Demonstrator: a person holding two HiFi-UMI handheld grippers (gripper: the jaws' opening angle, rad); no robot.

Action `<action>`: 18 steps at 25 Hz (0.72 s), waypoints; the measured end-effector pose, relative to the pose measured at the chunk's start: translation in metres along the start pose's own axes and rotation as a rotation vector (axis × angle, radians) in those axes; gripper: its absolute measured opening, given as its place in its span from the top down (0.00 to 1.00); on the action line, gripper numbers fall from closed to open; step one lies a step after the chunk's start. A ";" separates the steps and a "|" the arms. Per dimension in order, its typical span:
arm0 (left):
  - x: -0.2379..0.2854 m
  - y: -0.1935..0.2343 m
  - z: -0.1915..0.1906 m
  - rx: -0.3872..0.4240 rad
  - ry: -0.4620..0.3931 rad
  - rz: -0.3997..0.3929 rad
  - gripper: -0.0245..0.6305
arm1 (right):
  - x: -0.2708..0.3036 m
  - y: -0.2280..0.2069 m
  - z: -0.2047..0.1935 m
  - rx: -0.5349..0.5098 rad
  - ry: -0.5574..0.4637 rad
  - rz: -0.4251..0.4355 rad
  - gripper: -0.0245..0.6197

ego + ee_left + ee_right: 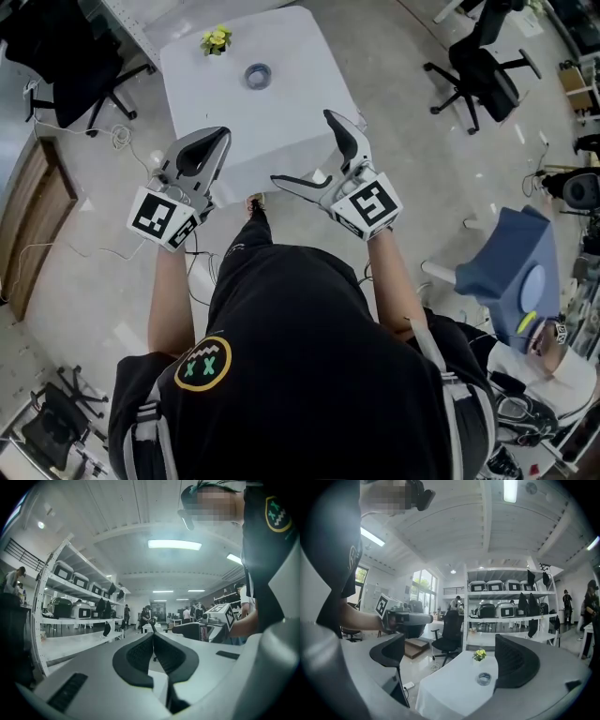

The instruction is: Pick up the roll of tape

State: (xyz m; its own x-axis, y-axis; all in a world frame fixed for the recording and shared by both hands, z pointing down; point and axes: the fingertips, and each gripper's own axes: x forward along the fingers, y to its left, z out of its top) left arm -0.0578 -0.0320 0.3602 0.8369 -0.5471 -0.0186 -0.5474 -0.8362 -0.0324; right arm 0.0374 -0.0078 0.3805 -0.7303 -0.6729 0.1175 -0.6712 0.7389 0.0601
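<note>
A small grey roll of tape [258, 75] lies flat on the white table [281, 141], toward its far side; in the right gripper view the tape [484, 678] sits just left of the right jaw. Both grippers hang in the air at the table's near edge, well short of the tape. My left gripper [208, 150] is shut, its jaws pressed together with nothing between them [153, 634]. My right gripper [305, 150] is open wide and empty [454, 660].
A small pot of yellow flowers [217, 39] stands on the table's far left corner, beyond the tape. Black office chairs [480, 70] stand on the floor right and left of the table. A shelving rack with boxes [506, 606] stands behind it.
</note>
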 end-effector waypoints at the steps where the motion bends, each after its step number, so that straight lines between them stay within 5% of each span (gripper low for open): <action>1: 0.005 0.013 0.001 -0.007 -0.002 -0.001 0.93 | 0.010 -0.008 0.003 0.000 0.005 -0.001 0.03; 18: 0.071 0.185 -0.010 -0.059 -0.003 -0.058 0.93 | 0.165 -0.110 0.017 0.013 0.048 -0.040 0.03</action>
State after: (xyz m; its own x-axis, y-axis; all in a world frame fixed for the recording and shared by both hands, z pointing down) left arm -0.1002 -0.2260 0.3634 0.8670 -0.4979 -0.0209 -0.4974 -0.8671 0.0253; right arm -0.0110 -0.2010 0.3762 -0.6961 -0.6992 0.1629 -0.7015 0.7107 0.0533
